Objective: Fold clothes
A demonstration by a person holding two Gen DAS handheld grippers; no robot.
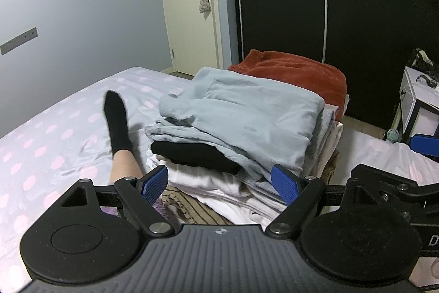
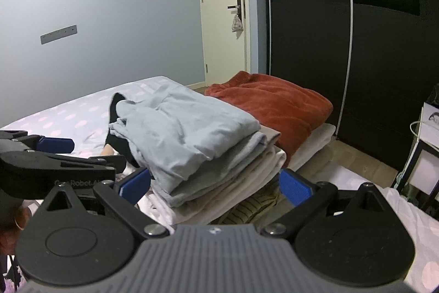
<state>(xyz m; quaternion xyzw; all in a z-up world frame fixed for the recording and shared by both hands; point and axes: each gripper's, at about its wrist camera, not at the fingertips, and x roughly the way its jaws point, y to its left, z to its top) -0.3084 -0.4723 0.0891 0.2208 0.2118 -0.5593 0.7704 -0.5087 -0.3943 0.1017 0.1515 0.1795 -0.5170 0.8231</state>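
Note:
A stack of folded clothes stands on the bed, topped by a pale blue garment (image 1: 241, 111) (image 2: 183, 128). Under it lie a black piece (image 1: 197, 155), white layers (image 1: 219, 188) (image 2: 219, 188) and a striped brown item (image 2: 252, 208). My left gripper (image 1: 219, 184) is open, its blue pads either side of the stack's near edge. In the right wrist view my right gripper (image 2: 215, 184) is also open at the stack's lower layers, with nothing pinched. The left gripper's body (image 2: 55, 164) shows at the left of the right wrist view.
A rust-red folded blanket (image 1: 296, 73) (image 2: 274, 106) lies behind the stack. A person's leg in a black sock (image 1: 116, 122) rests on the dotted bedsheet (image 1: 49, 133) to the left. A dark wardrobe (image 2: 356, 45), a door (image 1: 189, 4) and a white side table (image 1: 419, 103) stand beyond.

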